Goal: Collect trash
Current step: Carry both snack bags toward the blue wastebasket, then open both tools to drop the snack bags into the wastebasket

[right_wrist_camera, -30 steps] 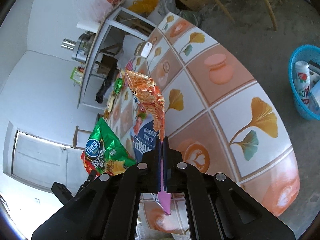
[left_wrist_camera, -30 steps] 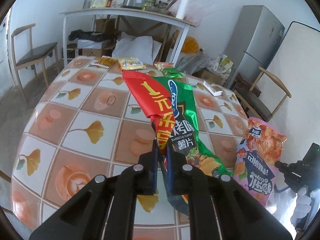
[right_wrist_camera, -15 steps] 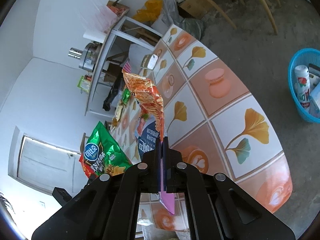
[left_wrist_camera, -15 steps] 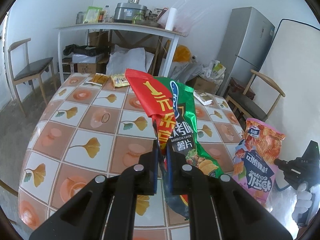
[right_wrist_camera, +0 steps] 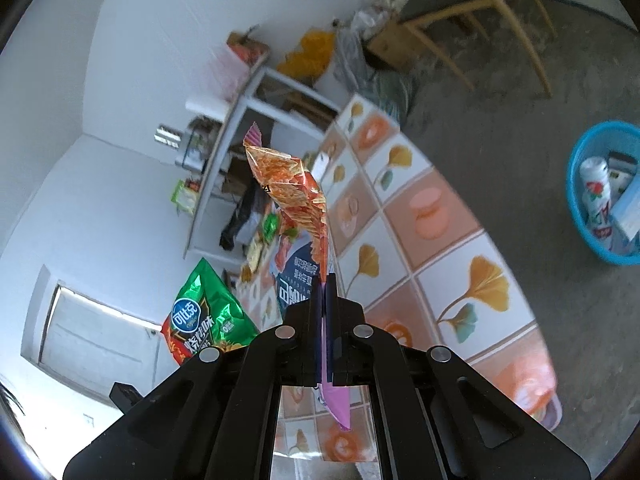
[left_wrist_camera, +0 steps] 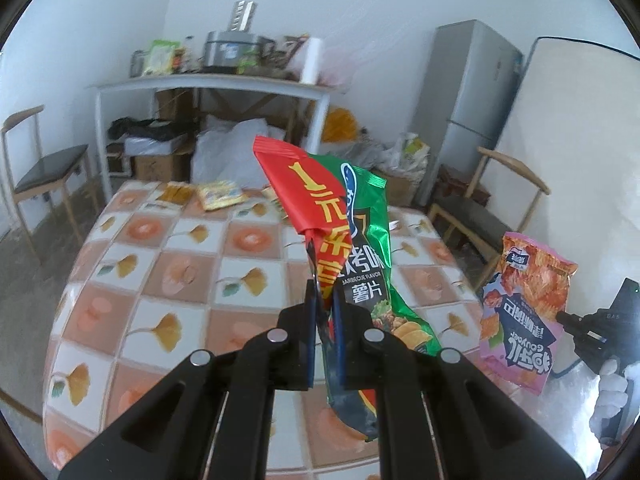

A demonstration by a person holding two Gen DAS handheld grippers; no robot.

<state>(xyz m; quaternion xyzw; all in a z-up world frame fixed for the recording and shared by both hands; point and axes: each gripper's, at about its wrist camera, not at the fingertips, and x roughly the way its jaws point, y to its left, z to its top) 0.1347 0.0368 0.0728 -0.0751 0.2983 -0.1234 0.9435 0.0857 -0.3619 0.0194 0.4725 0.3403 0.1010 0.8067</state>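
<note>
**A:** Why is the left gripper (left_wrist_camera: 323, 312) carrying that green and red barbecue chip bag (left_wrist_camera: 344, 248) by its edge?

**B:** The jaws are pinched nearly closed on a crumpled fold at the red side, so the bag stands up in front of the camera, clear of the desk (left_wrist_camera: 160, 280). An empty foil bag gives nothing firmer to grip than a thin flap.

**A:** And the right gripper (right_wrist_camera: 325, 292)?

**B:** Same idea. Its jaws are fully closed on the pink and orange snack bag (right_wrist_camera: 296, 192), with the pink bottom seam poking out behind the pads and the rest rising ahead. The left view shows that bag (left_wrist_camera: 528, 304) hanging off to the side of the desk, held up in the air.

**A:** So both hands are loaded. Where should it all go?

**B:** My guess is the blue basket (right_wrist_camera: 600, 196) on the floor beyond the desk edge. It already holds a white bottle and some packaging, so it looks like the bin for this job.

**A:** Is the desk done, then?

**B:** No. Yellow wrappers (left_wrist_camera: 220, 196) lie at the far end, near the white shelf table (left_wrist_camera: 208, 84). I'd say the collecting is partway through, with these two bags lifted ready to drop in.
</note>
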